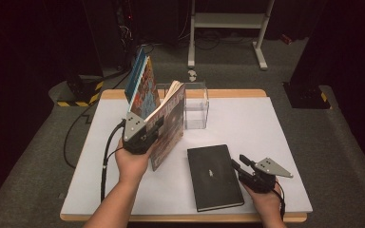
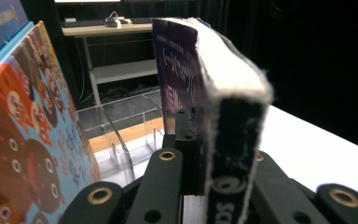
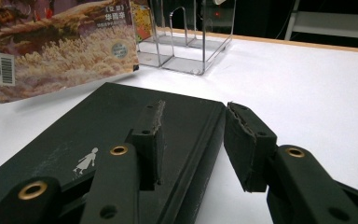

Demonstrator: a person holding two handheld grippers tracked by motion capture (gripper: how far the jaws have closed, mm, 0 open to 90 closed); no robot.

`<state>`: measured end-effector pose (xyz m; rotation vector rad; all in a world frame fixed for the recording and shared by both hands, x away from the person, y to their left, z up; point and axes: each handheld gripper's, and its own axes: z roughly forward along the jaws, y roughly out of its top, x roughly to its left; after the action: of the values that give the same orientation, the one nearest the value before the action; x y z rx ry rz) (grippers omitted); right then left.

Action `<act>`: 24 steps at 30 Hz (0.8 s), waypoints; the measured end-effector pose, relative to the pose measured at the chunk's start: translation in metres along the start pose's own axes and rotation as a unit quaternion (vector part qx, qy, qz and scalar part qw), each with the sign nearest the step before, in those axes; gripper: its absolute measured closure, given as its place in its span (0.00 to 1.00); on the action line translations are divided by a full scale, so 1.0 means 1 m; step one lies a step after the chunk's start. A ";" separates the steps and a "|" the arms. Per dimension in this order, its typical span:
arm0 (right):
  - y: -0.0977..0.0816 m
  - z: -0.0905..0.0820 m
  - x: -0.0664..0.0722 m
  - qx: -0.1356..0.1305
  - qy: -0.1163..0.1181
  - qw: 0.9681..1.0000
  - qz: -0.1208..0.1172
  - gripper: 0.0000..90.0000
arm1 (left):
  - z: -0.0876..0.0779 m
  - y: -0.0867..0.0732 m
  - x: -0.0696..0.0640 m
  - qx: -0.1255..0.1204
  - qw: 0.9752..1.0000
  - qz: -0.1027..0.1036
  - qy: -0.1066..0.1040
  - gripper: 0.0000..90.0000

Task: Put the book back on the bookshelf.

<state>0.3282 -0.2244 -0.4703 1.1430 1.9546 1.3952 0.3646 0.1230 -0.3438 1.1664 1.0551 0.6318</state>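
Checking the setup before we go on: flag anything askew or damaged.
The thick purple-covered paperback clamped in the left gripper leans tilted on the white table, its page edges frayed. The clear acrylic book stand holds no book. The black hardcover notebook lies flat, intact.

Left gripper [image 1: 156,127] clamps paperback [image 1: 168,124] upright — black book [image 1: 214,176] flat.

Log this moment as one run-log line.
left gripper: shut on thick purple paperback book, held upright | right gripper: open beside flat black hardcover book | clear acrylic book rack: behind
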 end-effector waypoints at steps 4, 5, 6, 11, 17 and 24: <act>0.000 0.000 0.000 0.000 0.000 1.000 0.001 0.64 | 0.006 0.004 0.001 -0.004 1.000 -0.002 0.012 0.93; 0.000 0.000 0.000 0.000 0.000 1.000 0.001 0.64 | 0.006 0.004 0.001 -0.004 1.000 -0.002 0.012 0.93; 0.000 0.000 0.000 -0.001 0.001 1.000 0.001 0.64 | 0.010 0.006 0.001 -0.007 1.000 0.001 0.019 0.93; 0.000 -0.001 0.000 -0.002 0.001 1.000 0.003 0.65 | 0.022 0.012 -0.001 -0.014 0.999 0.010 0.033 0.93; 0.000 -0.001 -0.001 -0.003 0.002 1.000 0.003 0.65 | 0.035 0.018 -0.003 -0.023 0.999 0.017 0.039 0.93; 0.001 -0.002 0.000 -0.005 0.003 1.000 0.001 0.65 | 0.053 0.024 -0.004 -0.034 0.998 0.023 0.057 0.93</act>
<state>0.3274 -0.2255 -0.4689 1.1391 1.9486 1.4093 0.4133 0.1046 -0.3175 1.1084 1.0968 0.7712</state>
